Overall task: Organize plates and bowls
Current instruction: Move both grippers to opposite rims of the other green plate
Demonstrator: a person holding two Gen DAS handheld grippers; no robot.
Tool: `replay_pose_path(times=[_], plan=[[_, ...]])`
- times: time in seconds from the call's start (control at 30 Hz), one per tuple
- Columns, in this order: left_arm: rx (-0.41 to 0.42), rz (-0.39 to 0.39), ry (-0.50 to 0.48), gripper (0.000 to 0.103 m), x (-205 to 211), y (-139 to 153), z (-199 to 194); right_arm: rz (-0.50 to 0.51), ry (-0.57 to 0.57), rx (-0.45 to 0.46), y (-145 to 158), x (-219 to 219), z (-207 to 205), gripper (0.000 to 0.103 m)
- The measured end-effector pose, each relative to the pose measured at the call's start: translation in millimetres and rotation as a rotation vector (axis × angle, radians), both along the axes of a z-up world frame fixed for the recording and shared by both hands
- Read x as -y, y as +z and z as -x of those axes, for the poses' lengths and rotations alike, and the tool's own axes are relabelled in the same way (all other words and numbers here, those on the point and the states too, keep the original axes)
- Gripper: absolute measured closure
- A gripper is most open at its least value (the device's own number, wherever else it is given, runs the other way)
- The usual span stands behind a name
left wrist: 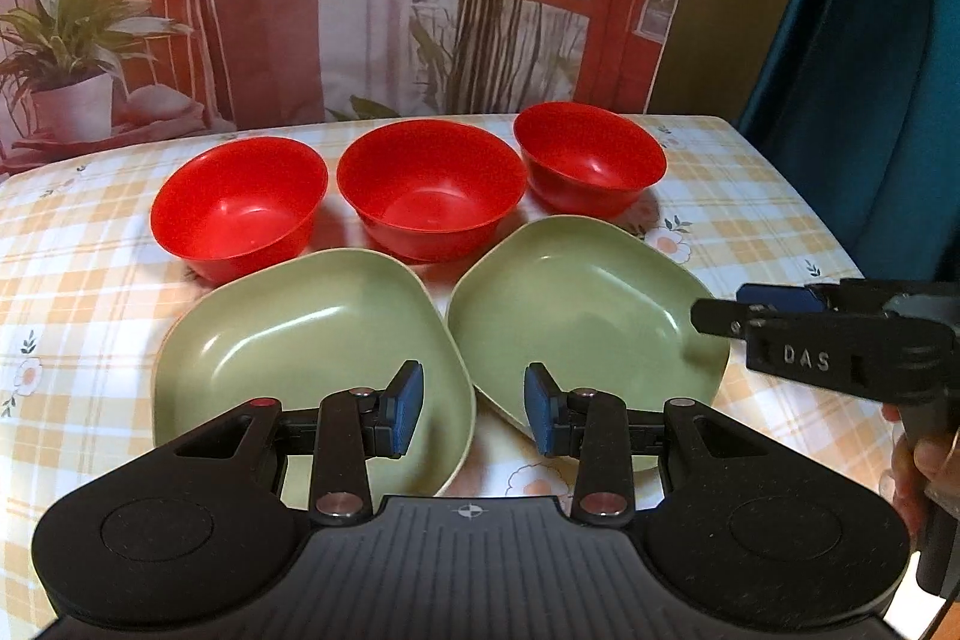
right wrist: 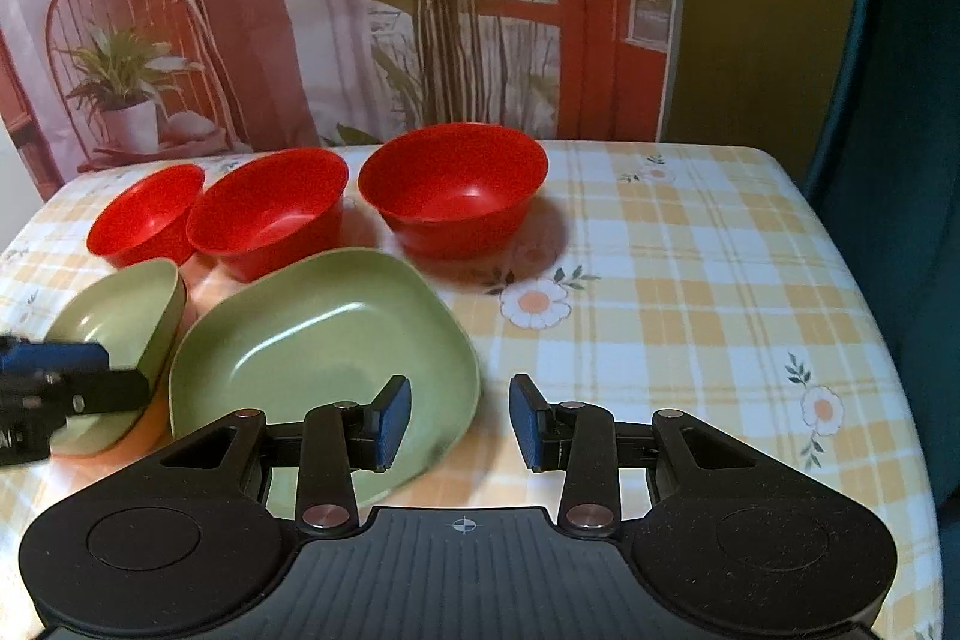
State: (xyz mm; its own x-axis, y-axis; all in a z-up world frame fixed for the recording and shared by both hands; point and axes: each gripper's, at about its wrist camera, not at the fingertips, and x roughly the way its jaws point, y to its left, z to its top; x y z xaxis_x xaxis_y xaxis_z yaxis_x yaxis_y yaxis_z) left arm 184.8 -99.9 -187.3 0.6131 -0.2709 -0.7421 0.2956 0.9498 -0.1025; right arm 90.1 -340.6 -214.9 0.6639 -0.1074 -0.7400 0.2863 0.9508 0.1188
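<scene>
Both claws released, nothing between the pads. Your left claw [left wrist: 474, 409] hangs over the gap between the two green plates: left green plate [left wrist: 300, 340] just below-left of it, right green plate [left wrist: 576, 304] just below-right. Your right claw [right wrist: 459, 421] straddles that right plate's near-right rim. Three red bowls [left wrist: 429, 187] sit in a row beyond the plates.

Risks:
- Plate rims nearly touch; closing the left claw there could catch both edges and drag the neighbour.
- Shallow glossy rim likely slips from a partial pinch.
- Claws are close together; converging on one plate could make them collide.
- The tablecloth on the surface [right wrist: 690, 280] may bunch if a plate gets pushed.
</scene>
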Motion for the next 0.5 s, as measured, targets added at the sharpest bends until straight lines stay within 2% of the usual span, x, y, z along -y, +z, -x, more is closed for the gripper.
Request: replay_pose_path(times=[0.27, 0.4, 0.5], plan=[[-0.005, -0.004, 0.005, 0.064, 1, -1, -4, -0.026, 0.013, -0.025, -9, 2, -4, 0.069], [-0.005, -0.005, 0.006, 0.064, 0, -1, -4, -0.028, 0.004, -0.043, -13, 2, 3, 0.077], [-0.004, -0.002, 0.003, 0.064, -1, -2, -2, -0.046, -0.014, -0.031, -14, 7, 7, 0.077]])
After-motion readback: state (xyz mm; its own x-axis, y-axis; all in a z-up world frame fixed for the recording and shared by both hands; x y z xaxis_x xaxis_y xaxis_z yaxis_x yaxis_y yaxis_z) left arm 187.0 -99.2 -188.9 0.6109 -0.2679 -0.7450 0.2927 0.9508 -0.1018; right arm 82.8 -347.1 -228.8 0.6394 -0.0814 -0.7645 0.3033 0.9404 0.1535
